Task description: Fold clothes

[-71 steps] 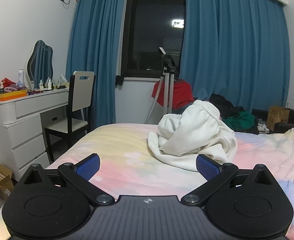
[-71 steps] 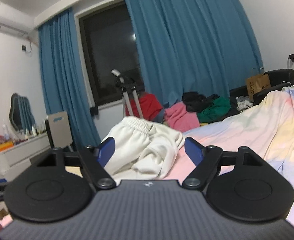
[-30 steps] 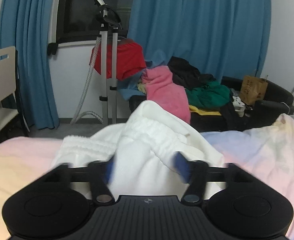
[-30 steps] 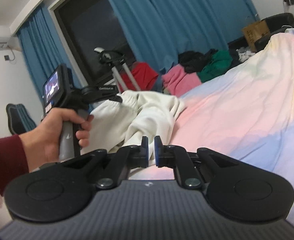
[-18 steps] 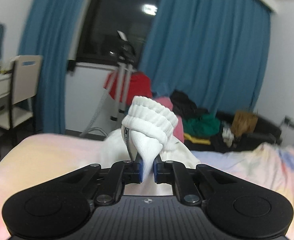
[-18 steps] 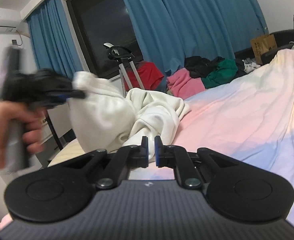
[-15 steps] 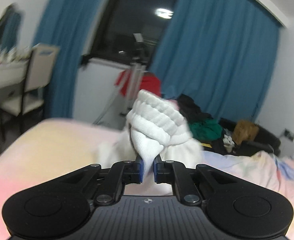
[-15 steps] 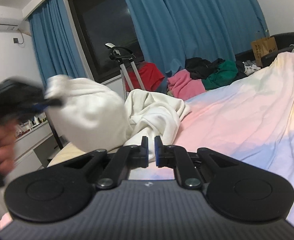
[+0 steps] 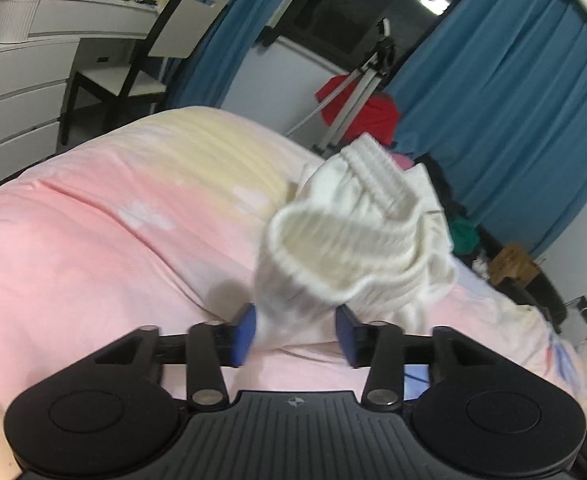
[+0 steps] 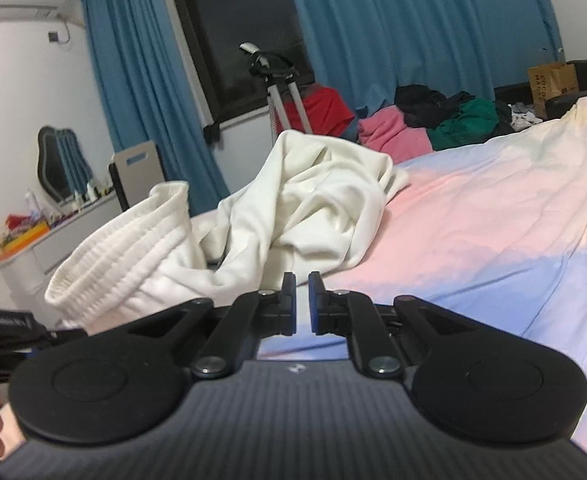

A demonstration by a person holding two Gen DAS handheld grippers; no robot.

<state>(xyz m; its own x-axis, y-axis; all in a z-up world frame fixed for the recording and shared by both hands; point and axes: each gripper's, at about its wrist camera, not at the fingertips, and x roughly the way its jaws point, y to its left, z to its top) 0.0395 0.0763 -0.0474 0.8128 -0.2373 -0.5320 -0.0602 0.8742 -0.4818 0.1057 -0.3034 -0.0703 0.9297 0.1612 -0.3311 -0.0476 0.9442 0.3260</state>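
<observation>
White sweatpants [image 10: 313,208] lie bunched on the pastel bed sheet [image 10: 473,240]. Their ribbed elastic waistband [image 9: 345,248] stands up just in front of my left gripper [image 9: 295,332]. That gripper's jaws are opening; the cloth below the waistband still sits between the blue pads [image 9: 245,332], loose and blurred. In the right wrist view the waistband [image 10: 125,256] is stretched out to the left, towards the left gripper's black body at the frame edge. My right gripper [image 10: 301,304] is shut with nothing in it, low over the sheet in front of the pants.
A white dresser [image 9: 25,64] and a chair [image 9: 145,60] stand left of the bed. Beyond the bed's far edge are a garment steamer stand [image 10: 277,80], a heap of red, pink, black and green clothes [image 10: 445,120] and a cardboard box [image 10: 551,80].
The left gripper closed on the waistband, lifted it and swept it to the left across the bed; now its jaws have parted. The right gripper closed and has stayed shut, barely shifting.
</observation>
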